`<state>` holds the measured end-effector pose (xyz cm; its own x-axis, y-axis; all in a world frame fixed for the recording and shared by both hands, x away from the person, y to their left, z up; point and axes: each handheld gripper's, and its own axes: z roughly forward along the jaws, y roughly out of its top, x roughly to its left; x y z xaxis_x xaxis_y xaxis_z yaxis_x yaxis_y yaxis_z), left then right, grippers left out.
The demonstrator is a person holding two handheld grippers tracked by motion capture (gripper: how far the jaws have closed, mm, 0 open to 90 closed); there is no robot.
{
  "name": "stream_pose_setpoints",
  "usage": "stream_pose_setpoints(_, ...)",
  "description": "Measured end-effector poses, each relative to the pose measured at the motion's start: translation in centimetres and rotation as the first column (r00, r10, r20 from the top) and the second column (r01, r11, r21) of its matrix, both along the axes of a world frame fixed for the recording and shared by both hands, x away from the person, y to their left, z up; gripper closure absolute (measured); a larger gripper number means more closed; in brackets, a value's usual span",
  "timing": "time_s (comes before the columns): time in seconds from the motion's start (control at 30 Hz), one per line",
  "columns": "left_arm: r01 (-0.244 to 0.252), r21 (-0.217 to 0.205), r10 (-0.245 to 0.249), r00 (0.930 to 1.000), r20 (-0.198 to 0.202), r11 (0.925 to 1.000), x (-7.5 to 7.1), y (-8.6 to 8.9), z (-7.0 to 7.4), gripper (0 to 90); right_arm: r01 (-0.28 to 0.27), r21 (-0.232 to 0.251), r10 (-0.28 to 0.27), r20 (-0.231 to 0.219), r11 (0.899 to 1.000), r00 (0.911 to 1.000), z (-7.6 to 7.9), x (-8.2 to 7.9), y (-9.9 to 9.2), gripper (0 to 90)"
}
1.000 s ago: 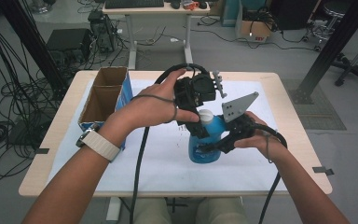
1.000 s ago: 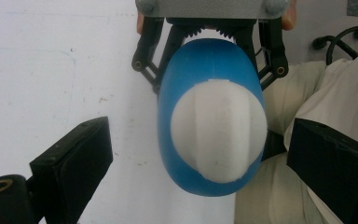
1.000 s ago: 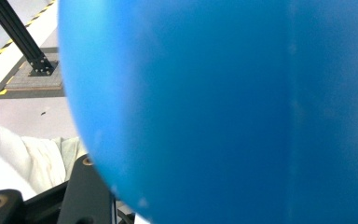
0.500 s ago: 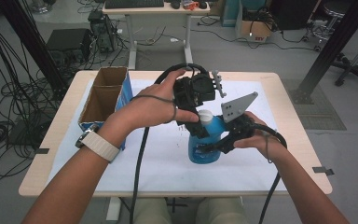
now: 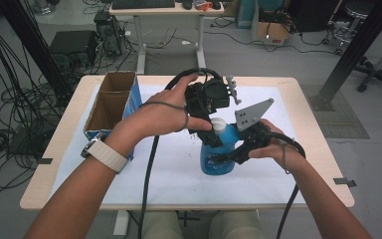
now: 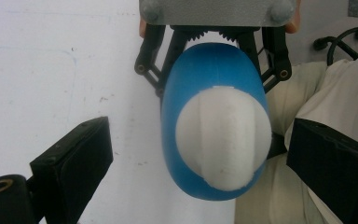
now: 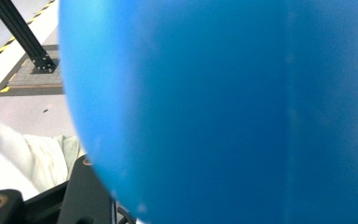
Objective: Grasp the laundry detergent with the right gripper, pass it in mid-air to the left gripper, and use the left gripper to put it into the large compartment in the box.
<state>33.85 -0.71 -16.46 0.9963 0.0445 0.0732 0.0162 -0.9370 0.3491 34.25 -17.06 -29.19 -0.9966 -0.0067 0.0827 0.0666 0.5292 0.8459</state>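
The right gripper (image 5: pixel 229 154) is clamping the blue bottle (image 5: pixel 218 152) upright on the table (image 5: pixel 308 164). The left gripper (image 6: pixel 200 186) is hanging wide open above the white cap (image 6: pixel 223 135), holding nothing. By my judgement, gripping and unscrewing it is what is left.

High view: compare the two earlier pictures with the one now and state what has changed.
Nothing visibly changed. The right gripper stays clamped on the blue bottle standing on the table, and the left gripper still hangs open over its white cap. The cardboard box has not moved.
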Motion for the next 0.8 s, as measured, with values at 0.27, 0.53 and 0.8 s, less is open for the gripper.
stream_pose_setpoints(0.27, 0.013, 0.030, -0.013, 0.9999, -0.006, 0.9995, 0.1, -0.4, -0.5, 7.6, -0.001, -0.002, 0.001, 0.004, 1.000, 1.0000, 0.1, -0.1, 0.0, 42.3)
stream_pose_setpoints(0.53, 0.030, 0.054, -0.029, 0.9994, -0.018, 0.9981, 0.1, -0.9, -1.0, 8.8, -0.014, -0.010, 0.014, 0.008, 1.000, 0.9999, 0.2, -0.2, 0.1, 42.3)
stream_pose_setpoints(0.8, 0.041, 0.087, -0.038, 0.9988, -0.031, 0.9954, 0.1, -1.5, -1.6, 10.5, 0.004, -0.035, -0.002, 0.042, 0.999, 0.9991, 0.2, -0.4, 0.3, 42.3)
